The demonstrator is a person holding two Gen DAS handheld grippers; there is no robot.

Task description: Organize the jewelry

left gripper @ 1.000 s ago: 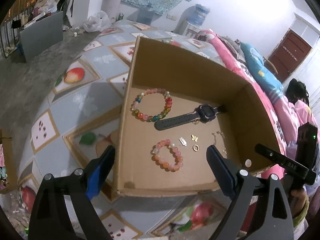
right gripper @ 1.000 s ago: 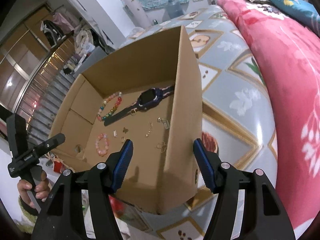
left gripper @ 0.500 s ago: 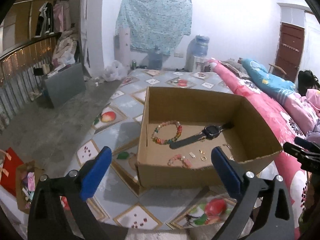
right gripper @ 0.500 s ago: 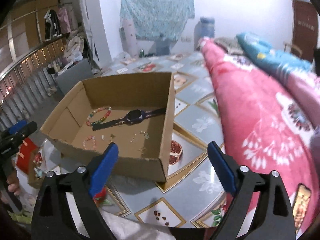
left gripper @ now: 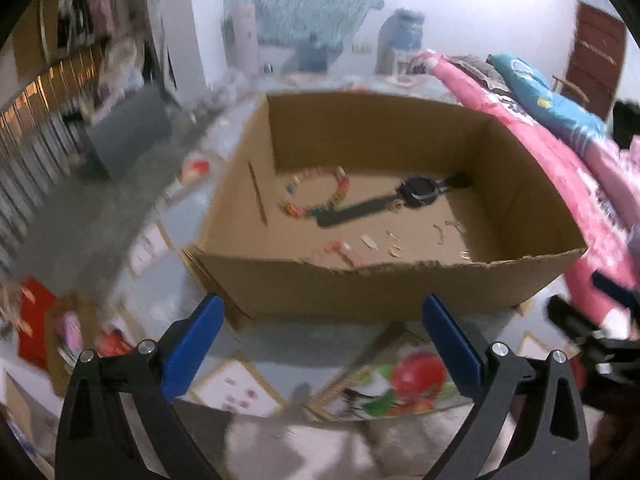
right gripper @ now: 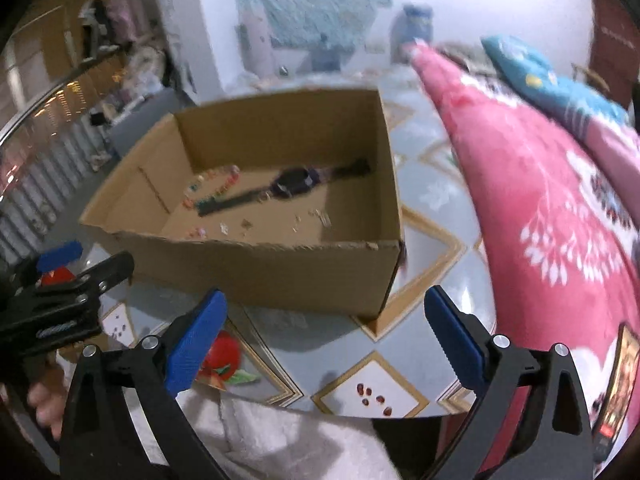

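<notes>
Inside the cardboard box [left gripper: 400, 284], all the jewelry lies on the bottom: a multicoloured bead bracelet [left gripper: 316, 196] toward the far left corner, a dark watch [left gripper: 418, 192] just beside it with its strap running diagonally across the middle, a pink bead bracelet [left gripper: 340, 252] close to the near wall, and a scatter of small pale pieces [left gripper: 394, 244] to the right of that, too blurred to tell apart. The box stands on a floor mat [right gripper: 372, 384] printed with fruit panels, next to a pink floral blanket [right gripper: 540, 208]. The left gripper [left gripper: 322, 344] hangs in front of the box's near wall, its 2 blue-padded fingers spread wide with nothing between them. The right gripper [right gripper: 324, 336] sits before the near right corner of the box; its jaws are opening, and nothing is between them either. In the right wrist view the left gripper appears at the left edge, with the person's hand [right gripper: 40, 404] under it. Both views are smeared by motion blur.
</notes>
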